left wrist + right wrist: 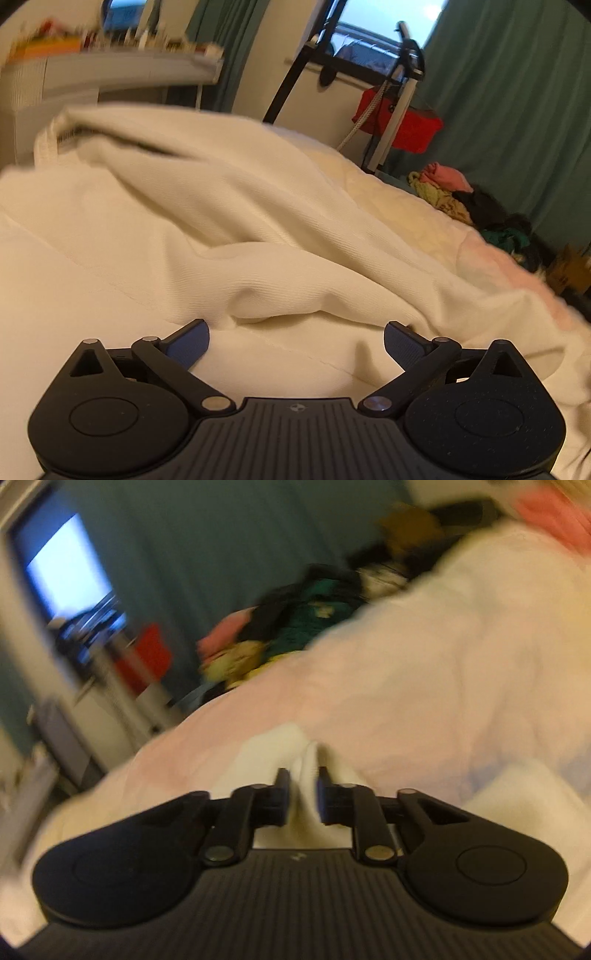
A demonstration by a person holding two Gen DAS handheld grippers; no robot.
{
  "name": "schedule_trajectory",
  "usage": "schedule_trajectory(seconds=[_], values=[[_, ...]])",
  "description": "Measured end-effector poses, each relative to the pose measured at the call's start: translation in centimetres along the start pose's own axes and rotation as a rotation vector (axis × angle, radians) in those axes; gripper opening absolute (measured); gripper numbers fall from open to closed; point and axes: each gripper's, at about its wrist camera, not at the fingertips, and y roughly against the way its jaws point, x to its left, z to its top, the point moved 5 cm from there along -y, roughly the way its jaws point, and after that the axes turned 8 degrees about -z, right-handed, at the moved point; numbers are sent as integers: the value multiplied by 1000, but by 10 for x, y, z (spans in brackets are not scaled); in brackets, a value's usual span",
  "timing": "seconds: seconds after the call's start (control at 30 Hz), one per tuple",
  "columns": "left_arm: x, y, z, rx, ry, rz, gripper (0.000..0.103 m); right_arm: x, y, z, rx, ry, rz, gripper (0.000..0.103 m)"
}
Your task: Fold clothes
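Note:
A cream-white ribbed garment [229, 206] lies rumpled on the bed and fills most of the left wrist view. My left gripper [296, 341] is open just above it, with a raised fold of the cloth between and ahead of the blue pads [188, 343]. My right gripper [303, 794] is shut on a pinched fold of the white garment [304, 775]; this view is blurred by motion.
The pale pink bedspread [424, 672] covers the bed. A pile of mixed clothes [476, 210] lies at the bed's far edge, also in the right wrist view [295, 627]. A red basket [402, 122] on a stand, green curtains and a window are behind.

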Motion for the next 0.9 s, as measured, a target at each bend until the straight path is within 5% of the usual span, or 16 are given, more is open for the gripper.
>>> schedule_trajectory(seconds=[0.13,0.23,0.47,0.6,0.8,0.87,0.9], values=[[21,9,16,-26,166,-88,101,-7,36,9,-61,-71,-54,11],[36,14,23,-40,271,-136,100,-21,79,16,-219,-174,-101,11],[53,22,37,-72,349,-168,99,-22,126,15,-378,-261,-115,11],[57,21,48,-86,367,-184,95,-20,138,11,-353,-266,-108,11],[59,15,56,-89,385,-186,87,-46,137,-6,-172,-318,-248,14],[58,14,53,-80,392,-197,85,-54,139,-15,-126,-377,-265,16],[58,14,52,-77,392,-201,84,-54,144,-16,-133,-392,-277,25]])
